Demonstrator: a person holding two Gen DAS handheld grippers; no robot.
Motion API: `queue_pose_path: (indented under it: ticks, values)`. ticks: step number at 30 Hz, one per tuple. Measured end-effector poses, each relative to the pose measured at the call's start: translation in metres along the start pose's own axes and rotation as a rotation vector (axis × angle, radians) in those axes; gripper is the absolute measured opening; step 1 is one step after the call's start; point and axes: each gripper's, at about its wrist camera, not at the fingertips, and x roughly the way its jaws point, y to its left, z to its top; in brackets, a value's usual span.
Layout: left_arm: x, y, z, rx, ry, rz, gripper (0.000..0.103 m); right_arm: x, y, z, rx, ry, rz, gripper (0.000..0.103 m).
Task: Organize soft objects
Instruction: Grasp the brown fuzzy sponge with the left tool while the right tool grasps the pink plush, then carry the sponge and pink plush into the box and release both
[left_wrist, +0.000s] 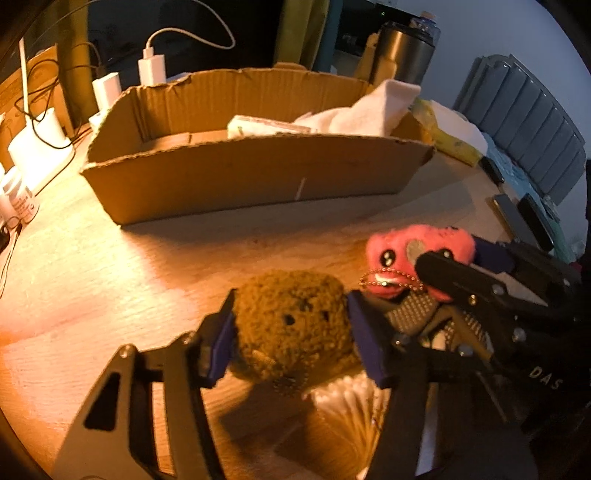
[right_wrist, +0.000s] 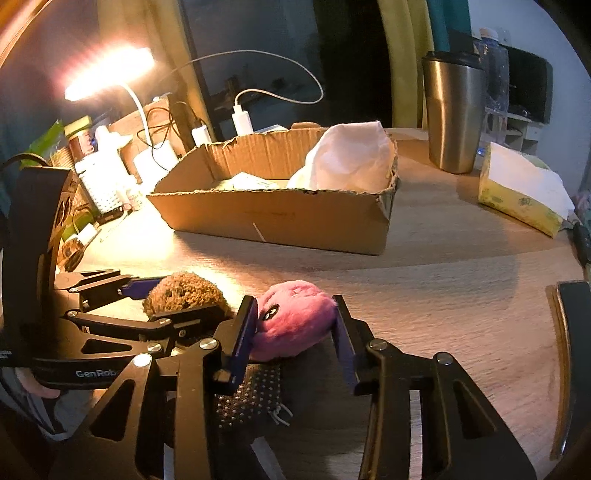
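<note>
A brown fuzzy plush toy (left_wrist: 291, 332) sits on the wooden table (left_wrist: 129, 266) between the blue pads of my left gripper (left_wrist: 291, 321), which is shut on its two sides. Just to its right, a pink plush toy (right_wrist: 295, 317) with a bead chain is held by my right gripper (right_wrist: 295, 314), one pad pressing each side. Both toys rest low, at the table surface. In the right wrist view the left gripper (right_wrist: 177, 295) and brown toy (right_wrist: 184, 290) show at the left. A dark dotted sock (right_wrist: 251, 398) lies under the pink toy.
An open cardboard box (left_wrist: 258, 177) stands behind the toys with a white cloth (left_wrist: 369, 110) and a flat packet inside. A cotton swab tub (left_wrist: 351, 402) sits near my left gripper. A steel tumbler (right_wrist: 452, 110), a tissue pack (right_wrist: 517, 188), chargers and a lamp (right_wrist: 110, 70) line the back.
</note>
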Motion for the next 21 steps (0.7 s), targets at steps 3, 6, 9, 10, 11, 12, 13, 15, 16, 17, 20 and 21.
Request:
queue_pose_path:
  ticks: [3,6,9,10,11,12,13,15,16,17,20,21]
  values:
    - [-0.003,-0.003,-0.001,0.016,-0.006,-0.010,0.050,-0.002,0.002,0.001,-0.005,-0.009,-0.003,0.037]
    - [-0.006,-0.004,-0.001,0.017,-0.016,-0.024,0.049,-0.006,0.004,0.004,-0.010,-0.019,-0.011,0.037]
    - [-0.010,-0.003,-0.001,0.019,-0.025,-0.036,0.049,-0.010,0.006,0.007,-0.017,-0.030,-0.023,0.037]
    - [-0.013,-0.003,-0.001,0.020,-0.034,-0.040,0.049,-0.012,0.007,0.008,-0.018,-0.034,-0.027,0.037]
    - [-0.016,-0.002,0.000,0.021,-0.042,-0.044,0.049,-0.014,0.007,0.009,-0.019,-0.041,-0.033,0.037]
    - [-0.019,-0.002,0.001,0.020,-0.050,-0.045,0.049,-0.016,0.008,0.011,-0.019,-0.047,-0.037,0.037]
    - [-0.023,-0.001,0.001,0.019,-0.065,-0.045,0.049,-0.019,0.008,0.012,-0.020,-0.052,-0.042,0.037]
    - [-0.032,0.001,0.002,0.020,-0.094,-0.039,0.049,-0.023,0.009,0.015,-0.022,-0.063,-0.052,0.037]
    - [-0.036,0.002,0.003,0.021,-0.105,-0.041,0.049,-0.024,0.010,0.016,-0.022,-0.068,-0.056,0.037]
    - [-0.041,0.004,0.004,0.022,-0.118,-0.043,0.049,-0.025,0.011,0.017,-0.024,-0.072,-0.060,0.037]
    - [-0.051,0.007,0.006,0.023,-0.147,-0.045,0.049,-0.032,0.015,0.022,-0.029,-0.088,-0.071,0.037]
    - [-0.054,0.008,0.007,0.022,-0.155,-0.046,0.049,-0.033,0.016,0.023,-0.032,-0.092,-0.074,0.037]
